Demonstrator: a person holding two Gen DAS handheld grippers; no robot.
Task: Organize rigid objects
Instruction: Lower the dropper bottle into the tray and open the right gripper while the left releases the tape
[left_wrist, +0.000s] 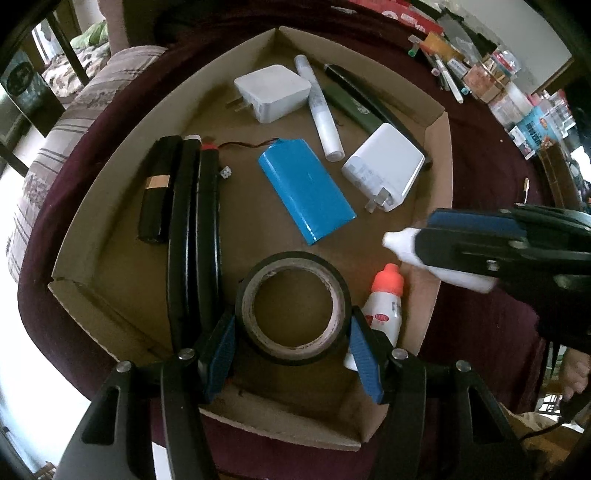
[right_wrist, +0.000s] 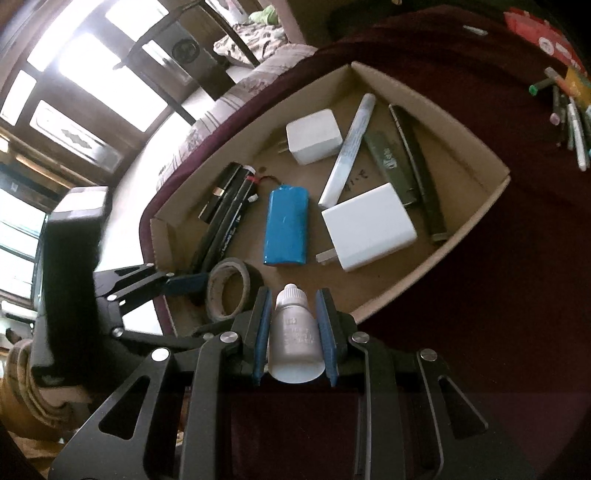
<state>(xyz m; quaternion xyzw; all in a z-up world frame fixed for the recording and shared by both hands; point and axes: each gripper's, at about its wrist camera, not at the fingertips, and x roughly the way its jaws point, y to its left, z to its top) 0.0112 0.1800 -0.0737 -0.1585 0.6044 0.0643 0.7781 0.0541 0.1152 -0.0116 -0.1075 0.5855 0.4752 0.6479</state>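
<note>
A shallow cardboard box (left_wrist: 110, 173) (right_wrist: 461, 122) lies on a maroon cloth. My left gripper (left_wrist: 291, 325) is shut on a black tape roll (left_wrist: 295, 269) (right_wrist: 251, 275), blue pads against both sides, low over the box's near end. My right gripper (right_wrist: 293, 299) (left_wrist: 424, 236) is shut on a small white dropper bottle (right_wrist: 293, 332) (left_wrist: 400, 243), hovering over the box's near right rim. Inside lie a blue battery pack (left_wrist: 306, 192) (right_wrist: 286, 225), two white chargers (left_wrist: 273, 92) (left_wrist: 384, 166), a white marker (left_wrist: 321, 110), black pens (left_wrist: 192, 236) and an orange-capped bottle (left_wrist: 386, 299).
A black tube with a gold band (left_wrist: 157, 188) lies by the box's left wall, dark flat sticks (left_wrist: 351, 107) by the far right wall. Loose pens and small packages (left_wrist: 447, 70) (right_wrist: 572, 122) crowd the cloth beyond the box. A patterned cushion (left_wrist: 55, 140) sits left.
</note>
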